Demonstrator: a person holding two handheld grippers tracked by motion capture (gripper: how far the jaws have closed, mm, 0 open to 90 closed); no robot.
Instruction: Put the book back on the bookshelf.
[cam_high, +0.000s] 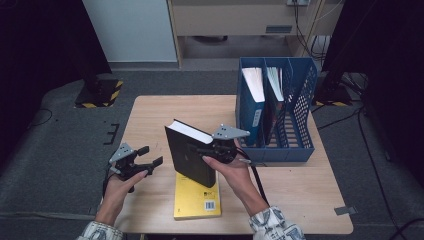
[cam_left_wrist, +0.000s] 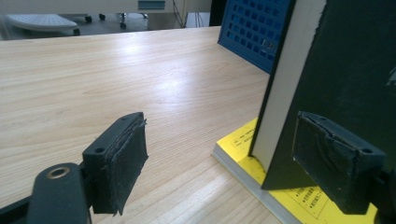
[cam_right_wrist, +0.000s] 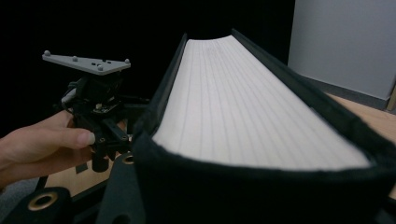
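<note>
Right gripper (cam_high: 200, 149) clamps the thick black hardcover book (cam_high: 189, 156) upright on the flat yellow paperback book (cam_high: 196, 200) near the table's front edge — left gripper (cam_high: 150, 156) gapes wide, empty.

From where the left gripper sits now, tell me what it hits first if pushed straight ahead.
Probably the black book: it stands on the yellow book, just ahead of the open left gripper, by its right-hand jaw. Depth is unclear; between the jaws lies bare table.
</note>
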